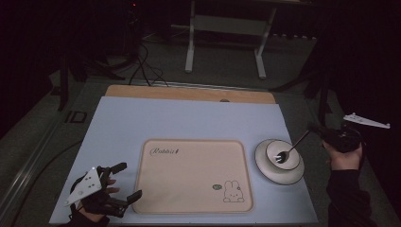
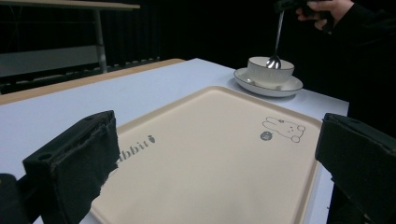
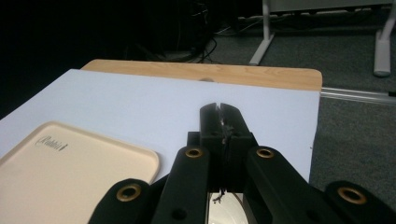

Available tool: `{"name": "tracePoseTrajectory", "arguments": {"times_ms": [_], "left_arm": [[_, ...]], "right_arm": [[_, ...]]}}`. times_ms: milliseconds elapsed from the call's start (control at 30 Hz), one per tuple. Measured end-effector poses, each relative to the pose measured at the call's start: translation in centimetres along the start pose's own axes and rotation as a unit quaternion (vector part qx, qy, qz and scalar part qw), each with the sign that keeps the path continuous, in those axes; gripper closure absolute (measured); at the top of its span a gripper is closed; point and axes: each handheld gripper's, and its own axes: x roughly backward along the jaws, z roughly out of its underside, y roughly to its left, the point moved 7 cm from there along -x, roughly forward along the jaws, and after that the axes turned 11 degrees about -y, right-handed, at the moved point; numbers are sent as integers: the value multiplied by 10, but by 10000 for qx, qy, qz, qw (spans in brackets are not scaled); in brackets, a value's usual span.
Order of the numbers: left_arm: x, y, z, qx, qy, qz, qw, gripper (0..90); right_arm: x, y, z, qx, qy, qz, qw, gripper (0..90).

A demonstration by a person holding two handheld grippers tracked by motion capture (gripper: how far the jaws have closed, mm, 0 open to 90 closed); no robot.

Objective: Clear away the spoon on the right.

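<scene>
One fork point(image 1: 291, 148) gripped by right gripper point(image 1: 318, 128) jaws over bowl point(image 1: 279, 156) on saucer point(image 1: 280, 174), beige tray point(image 1: 189, 182) beside, left gripper point(image 1: 126, 182) jaws open.

Tray point(image 1: 189, 177): cream-beige with a slightly darker rim, a dark script word with a small carrot mark at one corner, and at the opposite corner a line-drawn white rabbit beside a small grey-green round badge. Bowl point(image 2: 270, 70) and saucer point(image 2: 268, 87): white, each edged with a thin dark line; fork point(image 1: 289, 150): silver metal; table cover point(image 1: 189, 120): pale bluish white, over a light wood tabletop point(image 1: 189, 93). Left gripper point(image 1: 124, 182) and right gripper point(image 3: 219, 108): black jaws, the right's arms set with brass-coloured rivets, the left carrying a pale grey three-cornered plate point(image 1: 86, 185) with small dark dots.
</scene>
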Motion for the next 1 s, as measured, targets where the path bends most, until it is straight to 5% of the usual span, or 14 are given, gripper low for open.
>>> {"name": "tracePoseTrajectory", "arguments": {"times_ms": [467,1000], "left_arm": [[0,-1,0,4,3,28,10000,0],[0,-2,0,-9,6,52,10000,0]], "right_arm": [[4,24,-28,391,9,-298,9988,896],[-8,64,-50,773,73,-844,9934,896]]}}
